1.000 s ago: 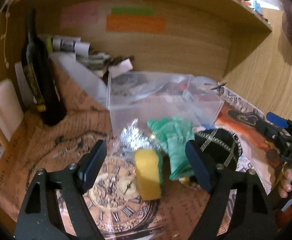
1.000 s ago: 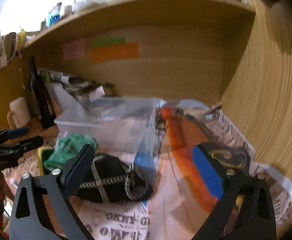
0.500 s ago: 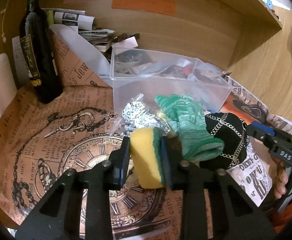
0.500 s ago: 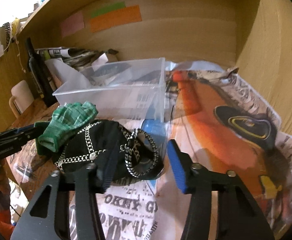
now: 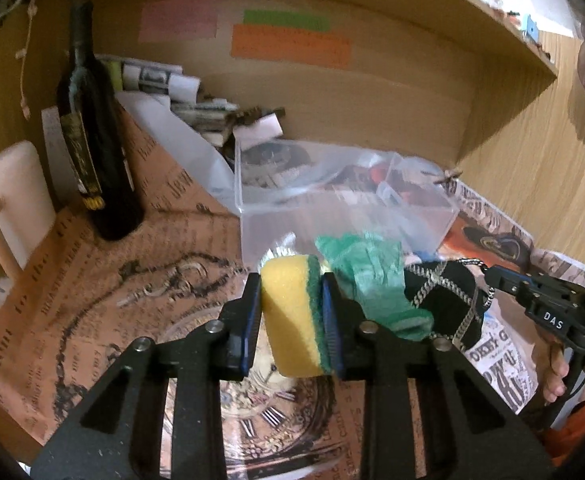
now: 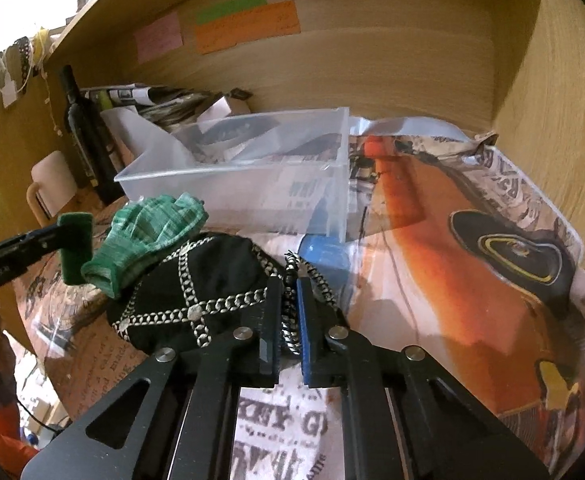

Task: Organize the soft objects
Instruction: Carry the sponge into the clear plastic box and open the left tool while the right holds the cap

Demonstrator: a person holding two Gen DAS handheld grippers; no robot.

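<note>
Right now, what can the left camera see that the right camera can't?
Only the left wrist view shows the sponge's yellow side, squeezed in the left gripper, and the clock print under it.

Only the right wrist view shows the right gripper pinching the pouch's cord, and a blue lid.

Both show the green glove, black pouch, clear bin, bottle and mug.

White "DAS" on the right tongs (image 5: 492,276) (newspaper headlines only partly legible).

Black two-finger grippers, blue-padded fingers (image 6: 306,320), silver screws, white "DAS" marking, orange sleeve (image 5: 572,436).
</note>
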